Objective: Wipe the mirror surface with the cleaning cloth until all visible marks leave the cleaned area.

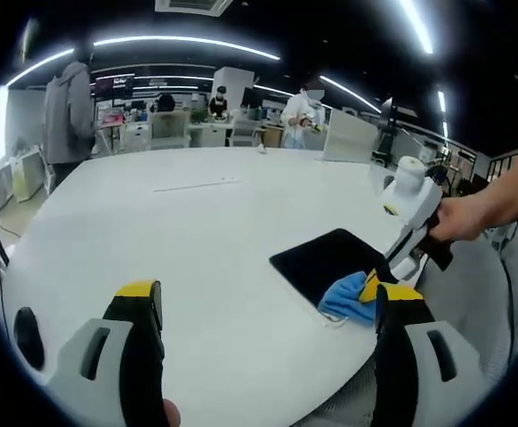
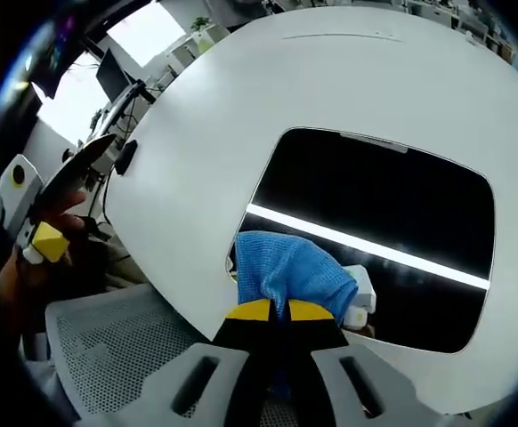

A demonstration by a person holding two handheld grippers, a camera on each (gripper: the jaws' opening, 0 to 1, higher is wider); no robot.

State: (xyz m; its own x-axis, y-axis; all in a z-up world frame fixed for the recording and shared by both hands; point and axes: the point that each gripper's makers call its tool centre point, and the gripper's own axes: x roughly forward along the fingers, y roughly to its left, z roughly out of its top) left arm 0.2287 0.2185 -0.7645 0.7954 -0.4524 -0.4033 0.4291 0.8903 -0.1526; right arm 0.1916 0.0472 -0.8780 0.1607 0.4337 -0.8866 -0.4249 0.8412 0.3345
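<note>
A mirror (image 2: 375, 231) lies flat on a round table (image 1: 197, 231), near the table's edge. A cloth (image 2: 290, 271) rests on the mirror's near edge, pinched by the right gripper (image 2: 279, 311) — the left gripper (image 1: 268, 307) hangs apart, over the table.

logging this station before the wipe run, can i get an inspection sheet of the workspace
surface: round white table, mostly bare
job's things: dark mirror flat near the table edge, reflecting a ceiling light strip; blue cloth on its near edge
clutter: nothing seen
grippers: right gripper shut on the blue cloth; left gripper open, holding nothing
cables: nothing seen on the table
surroundings: mesh chair beside the table; desks and people behind
</note>
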